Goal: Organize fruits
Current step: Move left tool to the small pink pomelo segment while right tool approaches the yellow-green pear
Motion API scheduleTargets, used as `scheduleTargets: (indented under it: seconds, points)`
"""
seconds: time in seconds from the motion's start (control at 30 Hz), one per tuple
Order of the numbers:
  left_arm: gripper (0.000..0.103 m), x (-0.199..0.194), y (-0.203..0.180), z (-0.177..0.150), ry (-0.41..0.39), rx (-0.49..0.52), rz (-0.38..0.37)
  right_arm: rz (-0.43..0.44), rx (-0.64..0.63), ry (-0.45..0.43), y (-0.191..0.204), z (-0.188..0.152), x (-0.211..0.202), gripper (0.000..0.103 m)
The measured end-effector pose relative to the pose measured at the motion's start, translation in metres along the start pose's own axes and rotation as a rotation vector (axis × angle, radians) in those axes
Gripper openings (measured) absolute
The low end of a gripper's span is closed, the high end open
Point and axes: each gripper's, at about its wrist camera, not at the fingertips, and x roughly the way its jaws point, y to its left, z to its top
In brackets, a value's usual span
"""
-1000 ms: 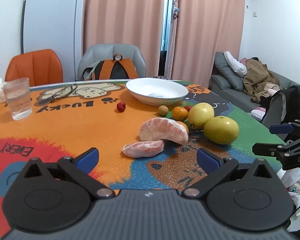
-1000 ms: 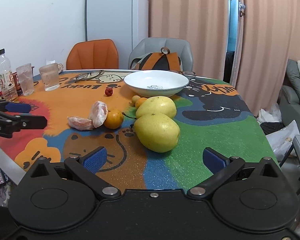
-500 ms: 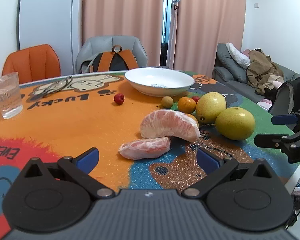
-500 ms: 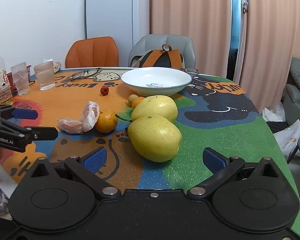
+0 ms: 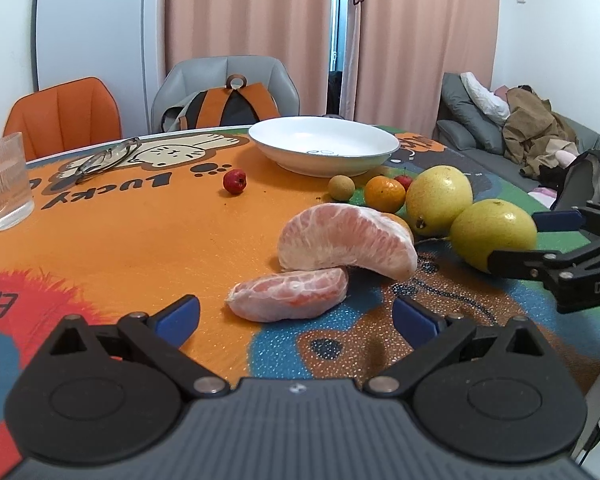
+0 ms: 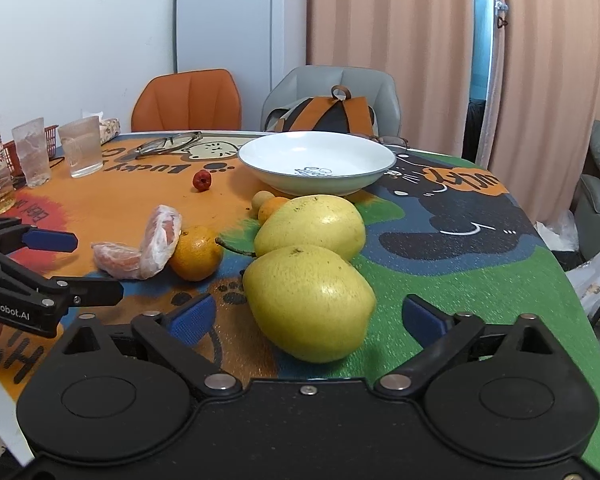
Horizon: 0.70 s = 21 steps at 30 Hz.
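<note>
Right wrist view — nearest yellow fruit (image 6: pixel 308 300) between closing right tool (image 6: pixel 306 316) pads, untouched.

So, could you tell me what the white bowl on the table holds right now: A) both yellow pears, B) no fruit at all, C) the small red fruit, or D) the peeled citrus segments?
B: the white bowl shows only its bare printed bottom, while all the fruit lies on the tablecloth outside it.

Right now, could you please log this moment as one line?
left tool: open, facing peeled pomelo segment | right tool: closing around yellow pear | white bowl: empty
</note>
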Motion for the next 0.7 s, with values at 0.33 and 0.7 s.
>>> scheduleTargets:
  seconds: [0.33,0.7]
  points:
    - [0.101,0.011,0.001,0.004,0.044,-0.008,0.001,-0.038,-0.049,0.020,0.011,0.002,0.016,0.075]
    - [0.101,0.020,-0.002,0.006,0.087,0.002,0.045,-0.056,-0.067,0.022,0.014,0.002,0.016,0.073]
